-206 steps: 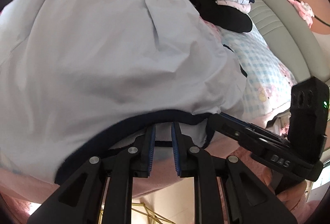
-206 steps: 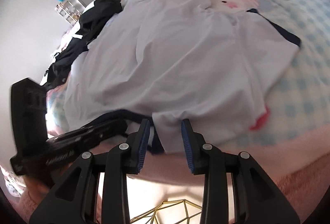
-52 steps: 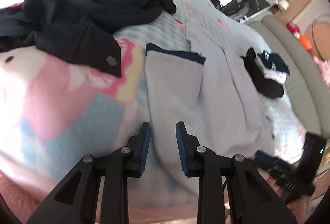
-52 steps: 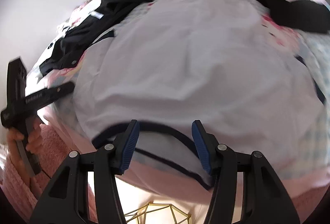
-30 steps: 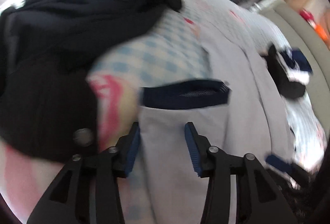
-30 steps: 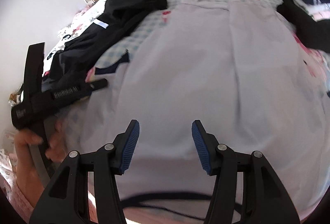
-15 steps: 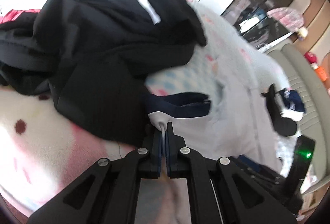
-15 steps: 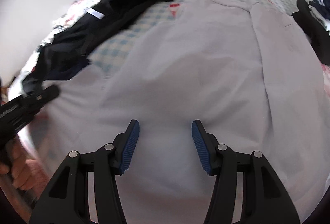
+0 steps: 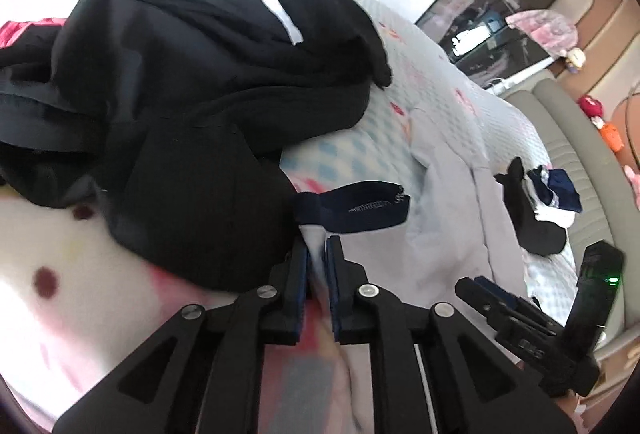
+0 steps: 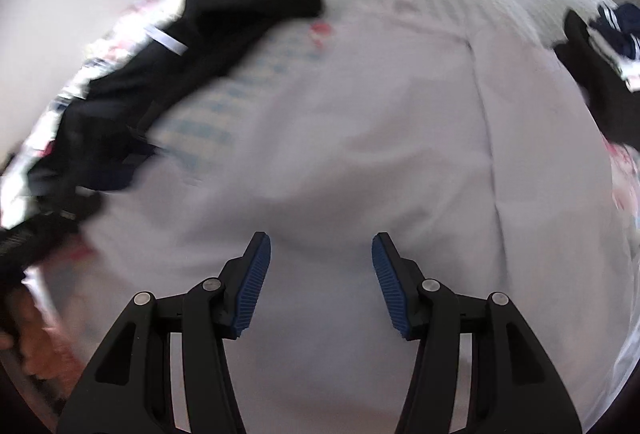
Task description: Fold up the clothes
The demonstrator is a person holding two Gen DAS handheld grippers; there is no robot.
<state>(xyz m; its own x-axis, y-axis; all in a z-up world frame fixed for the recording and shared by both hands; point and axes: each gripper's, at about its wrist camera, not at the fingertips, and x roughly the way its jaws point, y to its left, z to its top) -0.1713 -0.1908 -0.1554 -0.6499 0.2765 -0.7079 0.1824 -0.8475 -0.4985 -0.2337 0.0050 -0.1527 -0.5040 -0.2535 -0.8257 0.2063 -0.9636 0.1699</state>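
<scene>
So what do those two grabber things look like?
Both are black plastic. The left tool and right tool each have two angled fingers with silver bolts and ridged blue pads. The left wrist view shows the right one's side with white lettering and a little green light.

the left gripper (image 9: 317,257) pinches the pale shirt's (image 9: 448,226) sleeve just below its navy cuff (image 9: 352,212), jaws just easing apart. black clothes (image 9: 192,86) lie heaped beside it on the bed (image 9: 448,82). the right gripper (image 9: 532,334) shows at lower right.
</scene>
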